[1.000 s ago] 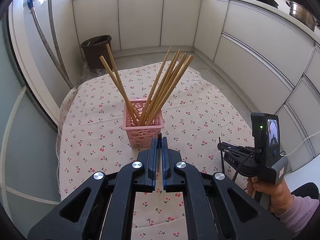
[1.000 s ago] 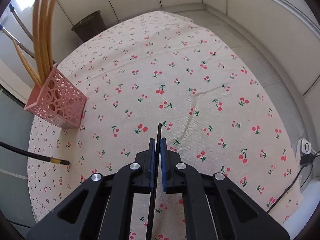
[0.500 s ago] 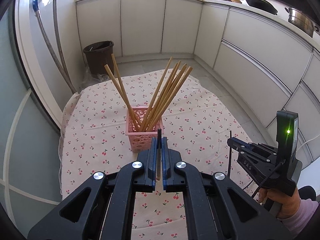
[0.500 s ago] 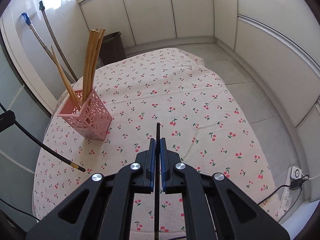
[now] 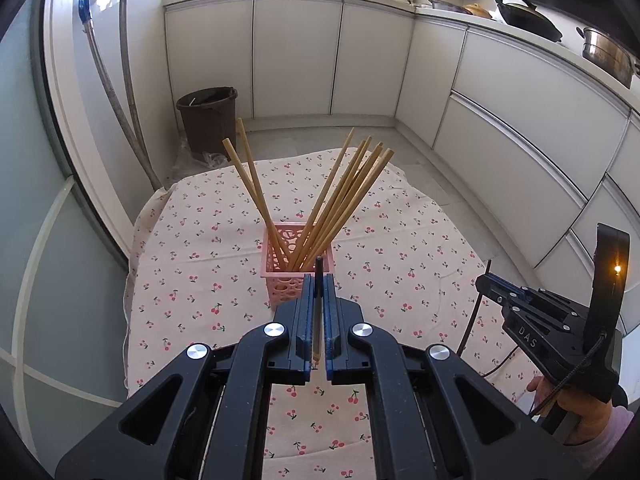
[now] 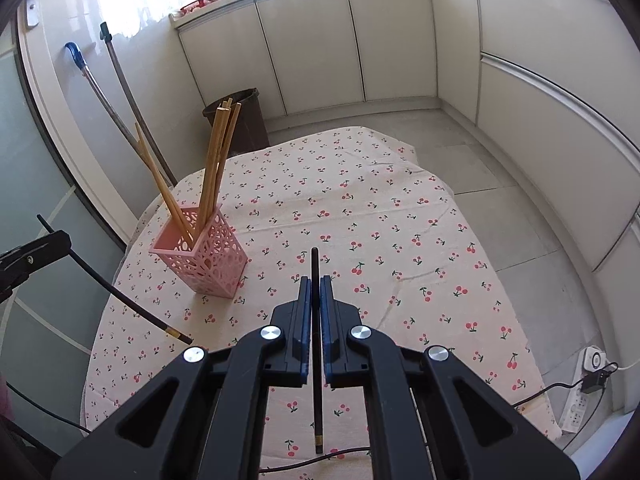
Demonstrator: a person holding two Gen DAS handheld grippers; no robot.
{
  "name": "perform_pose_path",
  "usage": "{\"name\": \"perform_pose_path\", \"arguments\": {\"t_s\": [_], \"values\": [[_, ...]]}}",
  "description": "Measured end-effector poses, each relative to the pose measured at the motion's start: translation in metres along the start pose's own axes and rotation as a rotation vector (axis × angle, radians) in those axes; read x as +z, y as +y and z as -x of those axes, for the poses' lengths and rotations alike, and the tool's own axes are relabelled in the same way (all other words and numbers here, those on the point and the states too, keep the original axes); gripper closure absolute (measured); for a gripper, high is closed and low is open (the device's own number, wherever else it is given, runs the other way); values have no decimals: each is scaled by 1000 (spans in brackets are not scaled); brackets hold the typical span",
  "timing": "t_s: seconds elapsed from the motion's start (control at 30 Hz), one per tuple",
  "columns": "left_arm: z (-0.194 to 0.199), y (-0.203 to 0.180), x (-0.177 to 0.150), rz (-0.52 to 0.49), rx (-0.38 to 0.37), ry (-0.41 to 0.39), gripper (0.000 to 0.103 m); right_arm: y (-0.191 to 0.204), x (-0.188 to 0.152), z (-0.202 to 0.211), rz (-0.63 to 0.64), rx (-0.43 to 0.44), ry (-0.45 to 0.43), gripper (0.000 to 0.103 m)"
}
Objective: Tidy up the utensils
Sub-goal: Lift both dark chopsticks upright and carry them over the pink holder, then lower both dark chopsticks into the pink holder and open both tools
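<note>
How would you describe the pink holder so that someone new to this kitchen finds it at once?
Look at the table with the cherry-print cloth in the middle of the white kitchen. Near its left side, in the right wrist view, stands the pink holder, a square basket with pierced walls. It alone stands on the cloth, with wooden chopsticks fanning out of its top.

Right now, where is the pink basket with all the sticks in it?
The pink basket stands on the cherry tablecloth, at the left in the right wrist view, and just past the left claw in the left wrist view.
</note>
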State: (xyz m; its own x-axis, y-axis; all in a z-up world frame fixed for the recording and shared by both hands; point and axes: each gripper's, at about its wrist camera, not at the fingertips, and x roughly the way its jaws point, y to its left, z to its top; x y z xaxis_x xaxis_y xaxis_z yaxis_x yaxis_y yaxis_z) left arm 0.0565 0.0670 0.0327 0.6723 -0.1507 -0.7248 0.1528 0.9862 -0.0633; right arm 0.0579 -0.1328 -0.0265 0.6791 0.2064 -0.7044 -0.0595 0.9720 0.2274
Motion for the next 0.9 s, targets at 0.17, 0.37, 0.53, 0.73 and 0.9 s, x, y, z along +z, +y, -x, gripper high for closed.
{"name": "perform_pose_path", "arguments": {"t_s": [0.17, 0.37, 0.53, 0.73, 0.9], "values": [[2, 1, 1, 2, 25, -11, 99, -2, 3, 6, -10, 23, -16, 98], [3, 3, 1, 11, 40, -16, 99, -3, 6, 13, -11, 40, -36, 98], [8, 6, 5, 22, 42, -31, 99, -2, 16, 29, -16, 71, -72, 98], [31, 12, 25, 44, 38, -112, 99, 1, 47, 65, -28, 127, -175, 98], [46, 15, 51, 79, 32, -179, 99, 10, 83, 95, -13, 170, -275, 98]]}}
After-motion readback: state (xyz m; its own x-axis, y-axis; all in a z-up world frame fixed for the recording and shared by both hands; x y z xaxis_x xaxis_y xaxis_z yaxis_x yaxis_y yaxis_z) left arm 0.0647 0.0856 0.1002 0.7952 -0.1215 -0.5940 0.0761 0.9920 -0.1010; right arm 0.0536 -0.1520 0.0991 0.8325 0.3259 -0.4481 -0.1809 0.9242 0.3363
